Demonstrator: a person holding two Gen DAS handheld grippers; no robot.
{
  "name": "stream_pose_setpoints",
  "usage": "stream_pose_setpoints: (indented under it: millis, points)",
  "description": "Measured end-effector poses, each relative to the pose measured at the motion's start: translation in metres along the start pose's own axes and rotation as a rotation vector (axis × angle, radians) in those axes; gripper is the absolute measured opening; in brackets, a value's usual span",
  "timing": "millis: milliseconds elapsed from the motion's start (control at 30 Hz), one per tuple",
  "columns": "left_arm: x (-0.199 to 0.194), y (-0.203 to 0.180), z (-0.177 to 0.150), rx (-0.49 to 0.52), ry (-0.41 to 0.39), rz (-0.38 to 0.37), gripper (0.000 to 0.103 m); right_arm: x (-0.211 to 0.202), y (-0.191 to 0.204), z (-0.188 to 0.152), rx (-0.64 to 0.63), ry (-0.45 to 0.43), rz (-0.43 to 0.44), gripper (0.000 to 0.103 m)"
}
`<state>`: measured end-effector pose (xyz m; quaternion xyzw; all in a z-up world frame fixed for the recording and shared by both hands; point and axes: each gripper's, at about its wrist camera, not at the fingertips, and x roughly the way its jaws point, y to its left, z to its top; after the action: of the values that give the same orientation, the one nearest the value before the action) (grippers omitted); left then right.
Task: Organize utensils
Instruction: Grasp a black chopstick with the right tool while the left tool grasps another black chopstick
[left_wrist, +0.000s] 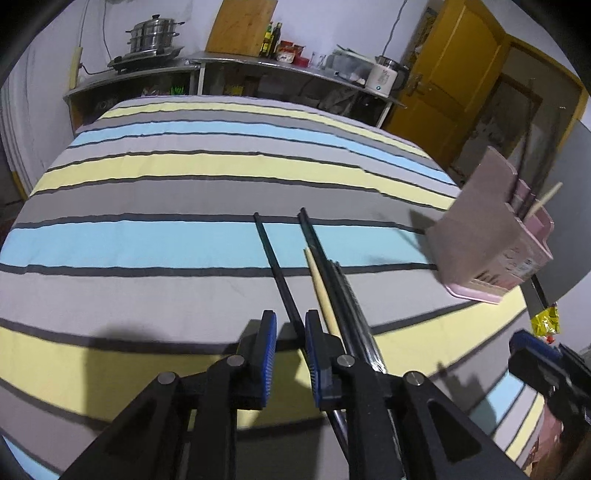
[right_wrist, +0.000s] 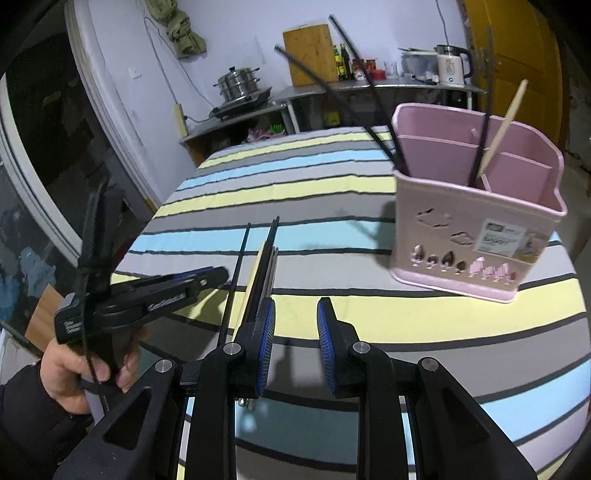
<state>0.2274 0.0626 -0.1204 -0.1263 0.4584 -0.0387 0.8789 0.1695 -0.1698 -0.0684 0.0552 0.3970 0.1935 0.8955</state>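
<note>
Chopsticks (right_wrist: 484, 144) inside pink holder (right_wrist: 476, 236): right view only

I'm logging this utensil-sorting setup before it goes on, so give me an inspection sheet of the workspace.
Surface: striped cloth covering the table.
Job's things: black chopsticks and one wooden chopstick lying loose; pink utensil holder upright, with black chopsticks and a wooden one already in it.
Clutter: nothing seen on the cloth.
Grippers: left gripper jaws apart, straddling one black chopstick; right gripper open, nothing between the jaws.
Cables: wall cord behind the steamer pot.
Surroundings: counter with bottles, kettle; yellow door.
</note>
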Motion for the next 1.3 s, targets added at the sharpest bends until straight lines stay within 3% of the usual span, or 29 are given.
stream_pose_setpoints:
  millis: [133, 300, 400, 800, 967, 1300]
  points:
    - [0.011, -0.002, 0.005, 0.001, 0.003, 0.013, 0.017, 0.014, 0.001, 0.002, -0.005, 0.022, 0.008, 0.024]
    - [0.016, -0.011, 0.006, 0.086, -0.019, 0.072, 0.017, 0.028, 0.001, 0.003, -0.004, 0.046, 0.011, 0.024]
    - [0.015, -0.01, 0.004, 0.111, -0.017, 0.083, 0.01, 0.036, 0.001, 0.005, -0.004, 0.057, 0.013, 0.024]
    - [-0.012, 0.037, -0.011, 0.024, 0.006, 0.033, 0.009, 0.085, 0.015, 0.015, -0.031, 0.118, 0.028, 0.024]
    - [-0.013, 0.041, -0.012, 0.008, 0.008, 0.015, 0.01, 0.109, 0.019, 0.018, -0.044, 0.155, 0.007, 0.021]
    - [-0.012, 0.04, -0.01, -0.002, 0.012, 0.014, 0.01, 0.111, 0.018, 0.02, -0.06, 0.157, -0.022, 0.02]
